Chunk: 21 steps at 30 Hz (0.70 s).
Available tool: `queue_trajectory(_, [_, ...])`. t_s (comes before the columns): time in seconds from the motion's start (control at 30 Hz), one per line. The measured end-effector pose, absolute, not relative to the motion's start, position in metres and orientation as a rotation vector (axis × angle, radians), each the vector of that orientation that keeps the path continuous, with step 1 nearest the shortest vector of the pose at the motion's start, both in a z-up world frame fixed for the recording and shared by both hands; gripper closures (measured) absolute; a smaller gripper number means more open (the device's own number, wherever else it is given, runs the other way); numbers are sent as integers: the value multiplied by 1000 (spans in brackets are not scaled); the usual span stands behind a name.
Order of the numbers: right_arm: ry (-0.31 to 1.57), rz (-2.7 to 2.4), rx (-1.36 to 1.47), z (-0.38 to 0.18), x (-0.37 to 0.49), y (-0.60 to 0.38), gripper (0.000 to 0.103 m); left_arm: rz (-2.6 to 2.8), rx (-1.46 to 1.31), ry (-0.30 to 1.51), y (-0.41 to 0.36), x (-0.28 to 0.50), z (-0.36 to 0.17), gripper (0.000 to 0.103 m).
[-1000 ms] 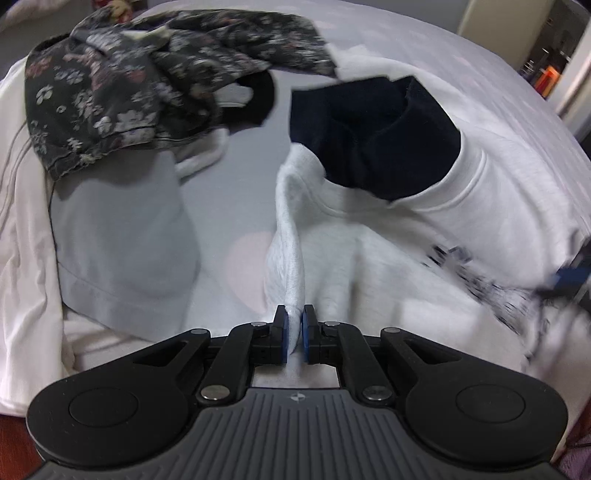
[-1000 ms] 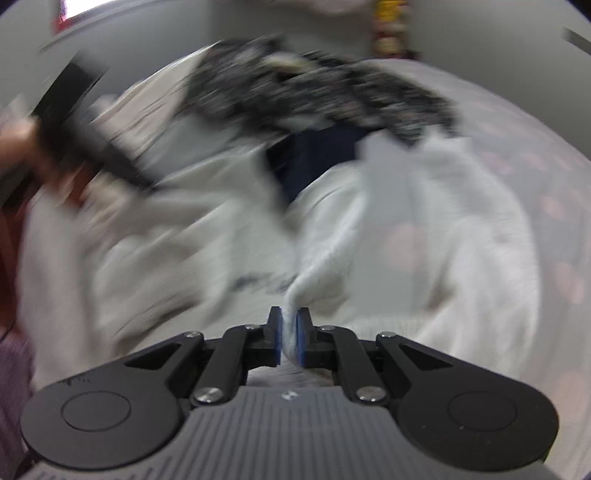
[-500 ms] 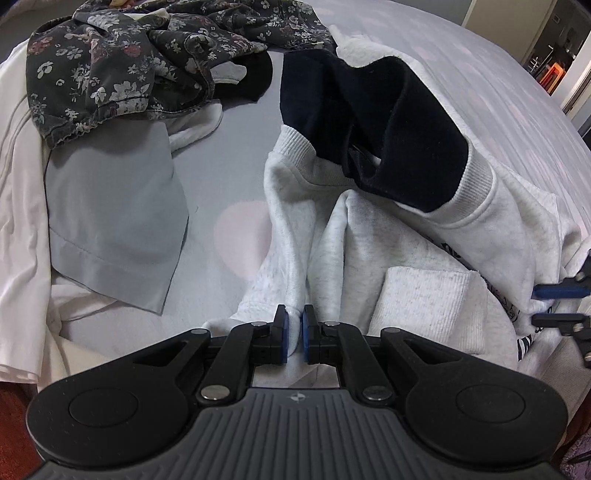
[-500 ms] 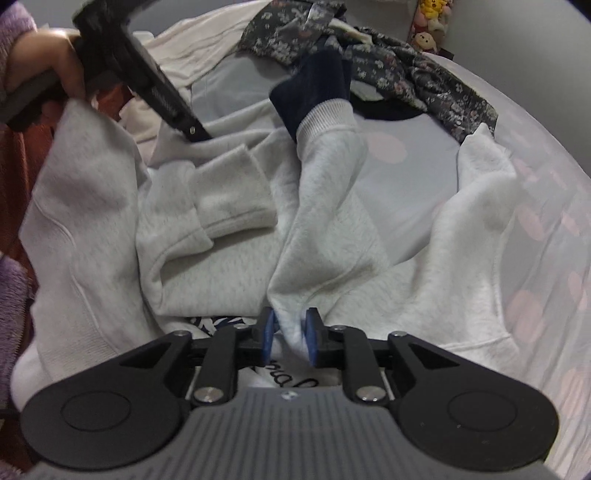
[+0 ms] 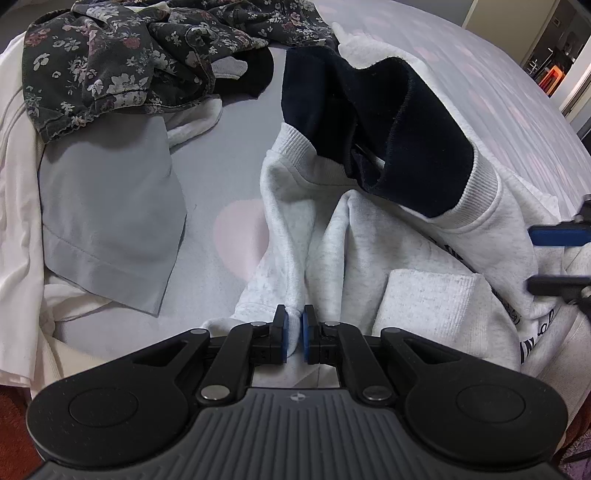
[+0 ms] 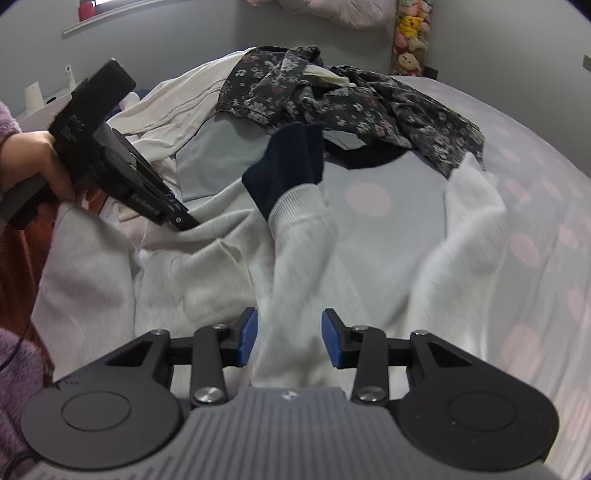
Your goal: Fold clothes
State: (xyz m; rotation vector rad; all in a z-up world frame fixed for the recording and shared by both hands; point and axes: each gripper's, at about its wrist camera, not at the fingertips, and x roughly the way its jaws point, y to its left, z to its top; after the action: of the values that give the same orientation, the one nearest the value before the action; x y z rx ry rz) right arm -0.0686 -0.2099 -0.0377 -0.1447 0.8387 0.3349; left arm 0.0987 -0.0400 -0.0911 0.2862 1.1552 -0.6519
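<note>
A wide bed in a grey sheet with pale pink dots (image 6: 517,206) stands against plain grey walls (image 6: 192,33), soft toys (image 6: 408,40) stacked in the corner.

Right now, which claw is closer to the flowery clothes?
Left, probably. The left claw, pinching the sweatshirt, sits across a grey cloth from the flowery clothes. The right claw is farther along the sweatshirt, open.

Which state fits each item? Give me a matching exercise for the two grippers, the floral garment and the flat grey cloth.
Things:
1. left gripper
2. right gripper
3. dark floral-print garment
4. flat pale grey cloth

States:
A. crumpled in a heap at the far side
B. jaws apart, just opening, fabric loose between them
C. lying spread out flat
D. pinched shut on the light grey sweatshirt

Pairs: 1-D, 2-B, 3-A, 4-C
</note>
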Motion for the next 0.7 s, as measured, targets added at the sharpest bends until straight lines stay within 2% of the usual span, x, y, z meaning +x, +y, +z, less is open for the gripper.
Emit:
queue_trajectory(0.37, [931,444,-65,-86,-59,-173,60,-651,291,1161,-44,102,-99,98])
queue_trajectory(0.7, [891,446,-161,-48,-48,-209,62,-653,268,1163,-41,106,-102,98])
